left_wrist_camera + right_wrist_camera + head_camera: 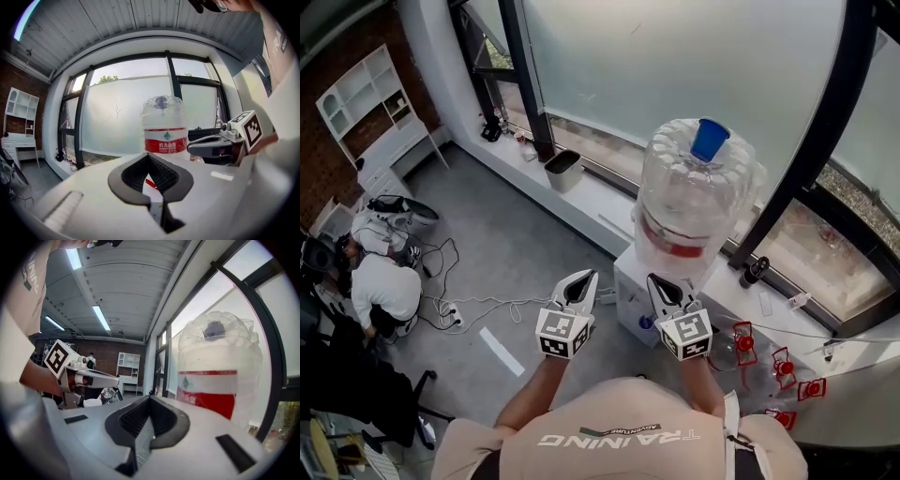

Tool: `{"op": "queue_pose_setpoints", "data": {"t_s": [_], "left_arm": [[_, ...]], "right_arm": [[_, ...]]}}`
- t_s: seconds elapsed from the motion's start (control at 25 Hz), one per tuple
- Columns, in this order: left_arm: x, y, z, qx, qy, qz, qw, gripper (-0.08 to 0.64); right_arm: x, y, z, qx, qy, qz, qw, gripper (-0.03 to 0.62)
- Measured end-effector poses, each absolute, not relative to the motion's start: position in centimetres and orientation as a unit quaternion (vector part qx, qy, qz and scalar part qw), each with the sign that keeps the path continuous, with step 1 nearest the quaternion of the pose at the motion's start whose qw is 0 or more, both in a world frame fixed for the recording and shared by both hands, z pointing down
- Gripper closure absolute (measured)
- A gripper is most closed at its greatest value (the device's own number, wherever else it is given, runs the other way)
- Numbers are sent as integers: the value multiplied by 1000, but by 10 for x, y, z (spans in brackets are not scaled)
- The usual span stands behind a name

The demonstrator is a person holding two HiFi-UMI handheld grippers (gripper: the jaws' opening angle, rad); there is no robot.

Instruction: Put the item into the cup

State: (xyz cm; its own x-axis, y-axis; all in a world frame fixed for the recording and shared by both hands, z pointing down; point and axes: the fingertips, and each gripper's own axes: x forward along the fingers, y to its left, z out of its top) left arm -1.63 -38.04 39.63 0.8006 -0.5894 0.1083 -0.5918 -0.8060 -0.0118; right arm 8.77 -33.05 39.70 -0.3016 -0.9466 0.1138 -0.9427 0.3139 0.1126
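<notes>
Both grippers are held side by side at chest height in front of a white water dispenser [630,292]. My left gripper [581,279] is shut with nothing between its pads, as the left gripper view [150,159] also shows. My right gripper [660,282] is shut and empty too [150,401], close beside the big clear water bottle [694,202]. Several small red items [783,366] lie on the white ledge [853,394] to the right. Something clear, perhaps a cup [724,347], stands by them; I cannot tell for sure.
The water bottle [161,126] [215,369] fills the space straight ahead. Dark window frames [825,122] run behind it. A black bottle [755,270] stands on the sill. A grey bin [564,169], cables [487,305] and a crouching person [384,286] are on the floor to the left.
</notes>
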Motion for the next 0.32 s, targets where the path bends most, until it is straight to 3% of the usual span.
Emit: {"op": "queue_pose_setpoints", "data": {"t_s": [0.32], "left_arm": [[-10,-393,401,947,-316,61,2,552]], "right_arm": [[99,-341,394,589,-802,-31,95,581]]}}
